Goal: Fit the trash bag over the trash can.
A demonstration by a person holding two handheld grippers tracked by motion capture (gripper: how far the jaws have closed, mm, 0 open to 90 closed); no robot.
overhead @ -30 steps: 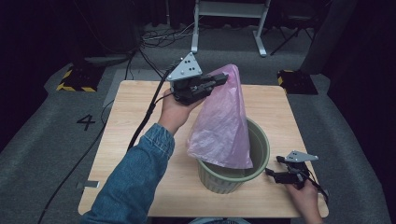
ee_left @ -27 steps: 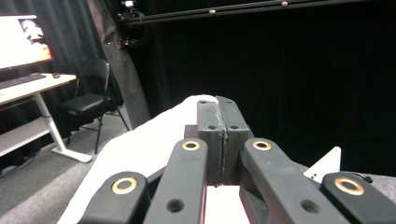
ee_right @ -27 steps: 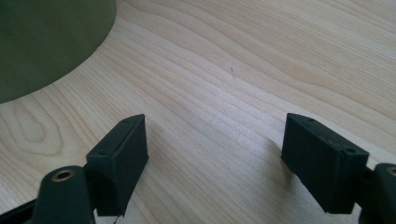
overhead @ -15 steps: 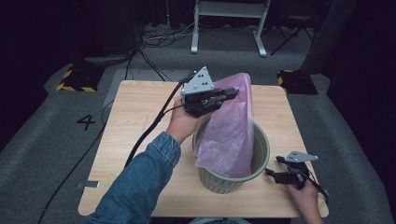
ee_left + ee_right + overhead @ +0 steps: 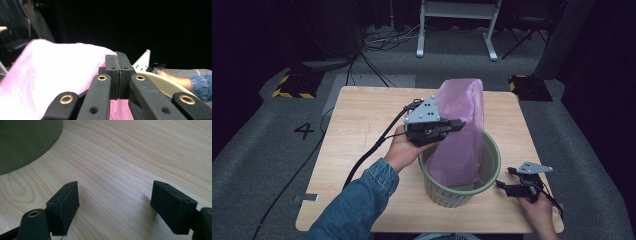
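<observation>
At the lower right of the high view, the right tool rests on the bench with its jaws spread and empty, parked beside the green bin, likely ready to steady it. Mid-frame, the left tool is clenched on the pink bag, holding its top up so the rest hangs into the bin as a liner.

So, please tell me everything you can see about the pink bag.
The pink bag is thin, slightly see-through plastic, crinkled and puffed up. It stands nearly upright, its lower part inside the round green bin on the wooden table and its top rising well above the rim. The left gripper is shut on its side near the top, pinching the film.
</observation>
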